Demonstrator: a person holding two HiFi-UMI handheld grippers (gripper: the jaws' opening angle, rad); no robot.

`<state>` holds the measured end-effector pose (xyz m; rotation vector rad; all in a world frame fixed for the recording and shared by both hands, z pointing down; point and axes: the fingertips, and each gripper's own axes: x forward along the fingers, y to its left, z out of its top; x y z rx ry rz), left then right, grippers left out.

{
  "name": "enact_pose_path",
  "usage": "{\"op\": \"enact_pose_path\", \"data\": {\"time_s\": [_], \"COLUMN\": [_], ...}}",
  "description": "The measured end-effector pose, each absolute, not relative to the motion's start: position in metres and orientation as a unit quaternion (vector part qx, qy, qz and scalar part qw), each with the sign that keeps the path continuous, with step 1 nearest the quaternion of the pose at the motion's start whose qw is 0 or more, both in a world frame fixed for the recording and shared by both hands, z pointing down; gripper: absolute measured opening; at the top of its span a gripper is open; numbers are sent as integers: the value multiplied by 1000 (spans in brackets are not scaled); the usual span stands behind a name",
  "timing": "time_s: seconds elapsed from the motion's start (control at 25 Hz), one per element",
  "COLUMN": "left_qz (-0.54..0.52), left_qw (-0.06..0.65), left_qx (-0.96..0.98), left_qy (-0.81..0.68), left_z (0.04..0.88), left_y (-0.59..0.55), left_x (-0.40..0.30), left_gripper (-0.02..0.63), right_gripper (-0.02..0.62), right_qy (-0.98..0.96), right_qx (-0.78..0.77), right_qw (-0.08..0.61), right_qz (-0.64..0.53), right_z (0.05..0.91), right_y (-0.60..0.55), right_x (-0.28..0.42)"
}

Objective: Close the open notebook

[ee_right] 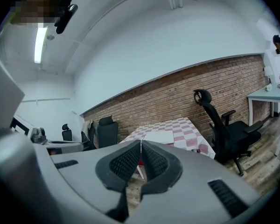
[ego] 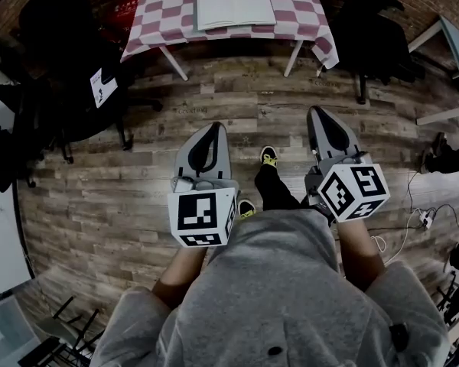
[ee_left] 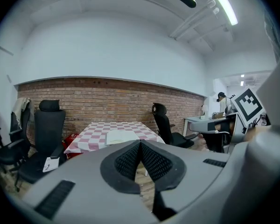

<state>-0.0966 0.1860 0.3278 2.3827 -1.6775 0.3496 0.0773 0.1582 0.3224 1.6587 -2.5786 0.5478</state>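
We are holding the left gripper (ego: 213, 128) pinched shut and empty, well short of the checkered table (ego: 161, 14) where the open notebook (ego: 235, 8) is lying by the near edge. The right gripper (ego: 316, 113) is likewise closed on nothing; arriving so, we are risking shoving the notebook.

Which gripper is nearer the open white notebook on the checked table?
Left, slightly. The left gripper lines up almost straight with the open white notebook; the right gripper sits off to its right. Both are far from the checked table.
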Motion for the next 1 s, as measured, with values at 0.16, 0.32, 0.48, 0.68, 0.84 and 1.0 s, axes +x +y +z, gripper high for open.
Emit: {"op": "enact_pose_path", "data": {"time_s": [0.16,0.32,0.48,0.68,0.84,1.0], "left_qz": [124,133,142,150,150,149], "left_qw": [110,108,107,106,108,104], "left_qx": [807,808,804,799,797,796], "left_qy": [-566,-563,-567,-573,-575,-578], "left_z": [334,337,336,330,324,317], "left_y": [151,113,78,44,26,11], "left_x": [-88,-76,-67,-56,-50,-44], "left_gripper": [8,8,8,8,8,8], "right_gripper": [26,26,26,27,26,26], "right_qy": [-826,-823,-825,-826,-828,-832], "right_qx": [532,535,531,527,522,516], "right_qw": [24,24,19,16,7,-2], "right_qz": [182,187,192,201,205,204], "right_z": [330,334,334,335,333,328], "right_y": [126,89,54,19,-1,-18], "right_x": [86,101,112,125,132,134]}}
